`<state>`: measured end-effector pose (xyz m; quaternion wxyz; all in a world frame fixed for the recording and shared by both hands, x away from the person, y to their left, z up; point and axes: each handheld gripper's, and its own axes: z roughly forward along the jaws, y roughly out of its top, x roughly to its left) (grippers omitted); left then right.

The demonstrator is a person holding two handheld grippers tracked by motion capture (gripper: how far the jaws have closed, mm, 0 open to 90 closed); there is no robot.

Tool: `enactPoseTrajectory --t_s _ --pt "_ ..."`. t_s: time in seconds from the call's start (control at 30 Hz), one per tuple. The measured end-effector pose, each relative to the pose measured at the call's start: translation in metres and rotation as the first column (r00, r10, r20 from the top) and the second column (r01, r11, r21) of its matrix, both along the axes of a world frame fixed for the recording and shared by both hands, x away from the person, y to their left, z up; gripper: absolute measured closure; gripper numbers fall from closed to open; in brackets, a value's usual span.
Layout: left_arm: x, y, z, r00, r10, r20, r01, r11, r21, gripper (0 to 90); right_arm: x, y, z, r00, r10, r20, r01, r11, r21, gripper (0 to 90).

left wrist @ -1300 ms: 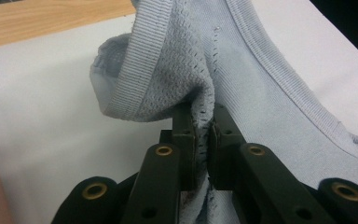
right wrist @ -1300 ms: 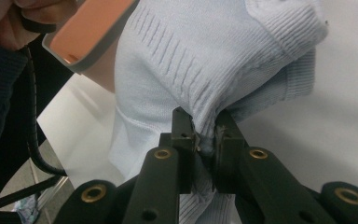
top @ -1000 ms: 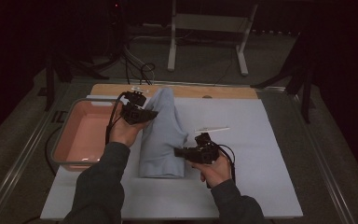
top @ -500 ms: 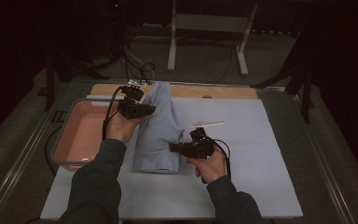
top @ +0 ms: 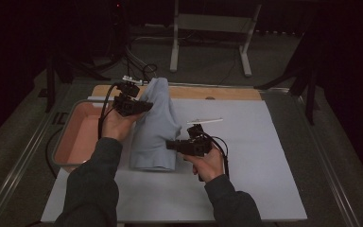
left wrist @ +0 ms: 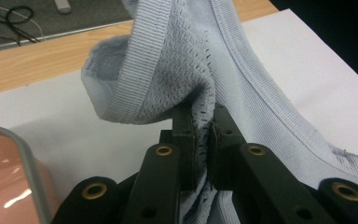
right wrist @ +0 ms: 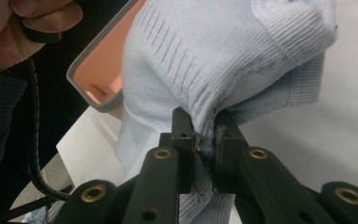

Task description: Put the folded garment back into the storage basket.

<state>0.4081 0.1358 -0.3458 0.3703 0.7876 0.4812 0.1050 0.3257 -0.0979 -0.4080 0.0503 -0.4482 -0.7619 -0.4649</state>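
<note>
A pale blue knitted garment [top: 155, 124] hangs folded lengthwise between my two grippers, above the white mat [top: 246, 156]. My left gripper [top: 144, 107] is shut on its far left part, where the ribbed edge bunches over the jaws. In the left gripper view the mesh knit [left wrist: 186, 60] is pinched between the pads [left wrist: 189, 140]. My right gripper [top: 170, 145] is shut on the garment's near right edge. In the right gripper view the ribbed fabric [right wrist: 223, 60] is gathered and clamped between the pads [right wrist: 223, 140].
A pink tray [top: 78, 137] with a grey rim sits at the left, also seen as the tray [right wrist: 102, 70] behind the cloth. A thin white stick [top: 204, 121] lies on the mat beyond my right hand. A wooden board edge [top: 208, 92] runs along the far side.
Both hands have lifted a little and drawn the garment leftward and away; it now hangs more bunched between the grippers. Both grips hold unchanged.
</note>
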Motion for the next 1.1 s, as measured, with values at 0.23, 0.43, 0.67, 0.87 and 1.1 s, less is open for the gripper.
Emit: enactPoseTrajectory --t_s 0.23,0.43,0.67,0.87,1.1 --pt "-0.001 0.007 0.003 0.9998 0.017 0.006 -0.017 0.9998 0.006 83.9 0.001 0.007 0.002 1.0000 0.004 0.000 -0.004 0.9999 0.010 82.6" --pt "-0.001 0.013 0.006 0.9994 0.031 0.013 -0.031 0.9995 0.003 83.9 0.003 0.019 0.005 0.9999 0.013 0.001 -0.013 0.9998 0.015 82.6" --pt "0.000 0.021 0.009 0.9986 0.048 0.023 -0.048 0.9988 -0.010 83.9 0.007 0.031 0.012 0.9997 0.023 0.005 -0.023 0.9995 0.019 82.6" --pt "0.000 0.025 0.013 0.9976 0.062 0.031 -0.062 0.9981 -0.007 83.9 0.012 0.037 0.013 0.9997 0.026 0.005 -0.026 0.9994 0.022 82.6" --pt "0.001 0.031 0.018 0.9965 0.073 0.041 -0.073 0.9974 -0.001 83.9 0.015 0.043 0.016 0.9994 0.032 0.011 -0.032 0.9992 0.026 82.6"
